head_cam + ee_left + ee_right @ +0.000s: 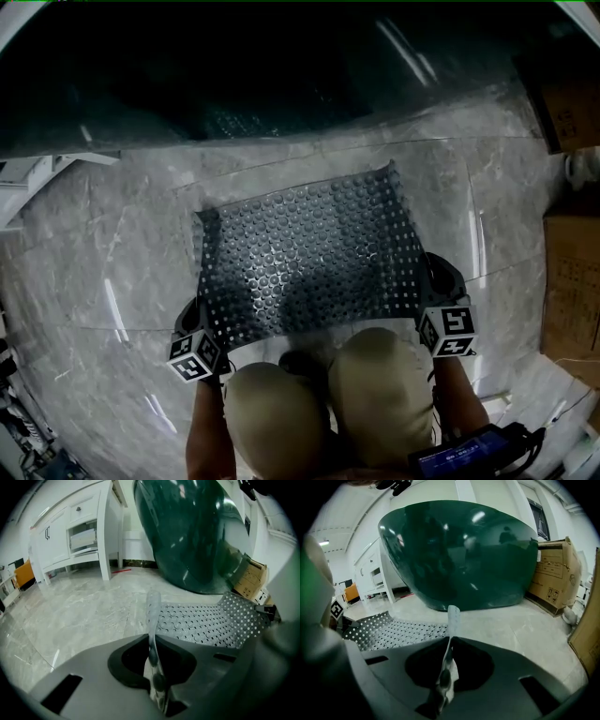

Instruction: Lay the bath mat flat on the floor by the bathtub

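A translucent grey bath mat [309, 258] studded with round suction dots is spread over the marble floor in front of the dark green bathtub [253, 66]. My left gripper [202, 342] is shut on the mat's near left corner, and my right gripper [441, 314] is shut on its near right corner. In the left gripper view the mat's edge [153, 616] stands up from the pinched jaws, with the rest of the mat [206, 623] lying to the right. The right gripper view shows the pinched mat edge [451, 620], the mat [393, 630] to the left and the bathtub [464, 555] straight ahead.
Cardboard boxes [572, 281] stand along the right, also seen beside the tub [555, 573]. A white cabinet [79, 531] stands at the left. The person's knees [319, 403] are just behind the mat's near edge. The marble floor [112, 281] stretches to the left.
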A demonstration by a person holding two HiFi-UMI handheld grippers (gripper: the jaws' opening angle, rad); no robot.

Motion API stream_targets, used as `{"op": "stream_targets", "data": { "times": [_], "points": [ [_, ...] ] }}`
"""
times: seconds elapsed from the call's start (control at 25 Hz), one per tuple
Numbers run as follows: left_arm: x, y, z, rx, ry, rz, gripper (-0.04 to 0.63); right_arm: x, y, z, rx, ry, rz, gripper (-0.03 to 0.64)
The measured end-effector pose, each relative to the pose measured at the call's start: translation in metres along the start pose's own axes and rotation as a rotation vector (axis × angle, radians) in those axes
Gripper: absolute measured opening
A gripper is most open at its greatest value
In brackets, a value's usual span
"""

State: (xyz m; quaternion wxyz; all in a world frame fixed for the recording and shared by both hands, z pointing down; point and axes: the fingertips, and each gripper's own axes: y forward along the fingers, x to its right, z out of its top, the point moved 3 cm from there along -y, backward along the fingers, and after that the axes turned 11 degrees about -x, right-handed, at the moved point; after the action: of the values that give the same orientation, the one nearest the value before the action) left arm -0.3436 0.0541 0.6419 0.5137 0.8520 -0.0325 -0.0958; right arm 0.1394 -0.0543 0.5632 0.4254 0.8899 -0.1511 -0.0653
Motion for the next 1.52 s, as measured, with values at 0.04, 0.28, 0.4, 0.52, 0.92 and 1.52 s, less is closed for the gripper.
{"op": "stream_targets", "data": {
  "times": [0.04, 0.28, 0.4, 0.52, 0.92, 1.52],
  "points": [
    [-0.001, 0.001, -0.001, -0.005, 0.003, 0.002, 0.037, 0.001, 0.0, -0.002, -0.002, 0.001, 0.001, 0.032],
    [-0.011, 0.008, -0.006, -0.019, 0.0, 0.015, 0.037, 0.005, 0.004, -0.014, -0.032, 0.007, -0.002, 0.031],
    [-0.017, 0.014, -0.011, -0.034, -0.002, 0.031, 0.037, 0.009, 0.007, -0.011, -0.024, 0.011, -0.014, 0.032],
    [-0.02, 0.02, -0.017, -0.05, -0.01, 0.037, 0.037, 0.014, 0.01, -0.01, -0.024, 0.006, -0.024, 0.031],
    [-0.027, 0.035, -0.026, -0.073, -0.021, 0.054, 0.037, 0.03, 0.019, -0.028, -0.051, 0.021, -0.076, 0.032],
    [-0.035, 0.045, -0.04, -0.118, -0.034, 0.08, 0.037, 0.063, 0.036, -0.054, -0.099, 0.069, -0.141, 0.032]
  ]
}}
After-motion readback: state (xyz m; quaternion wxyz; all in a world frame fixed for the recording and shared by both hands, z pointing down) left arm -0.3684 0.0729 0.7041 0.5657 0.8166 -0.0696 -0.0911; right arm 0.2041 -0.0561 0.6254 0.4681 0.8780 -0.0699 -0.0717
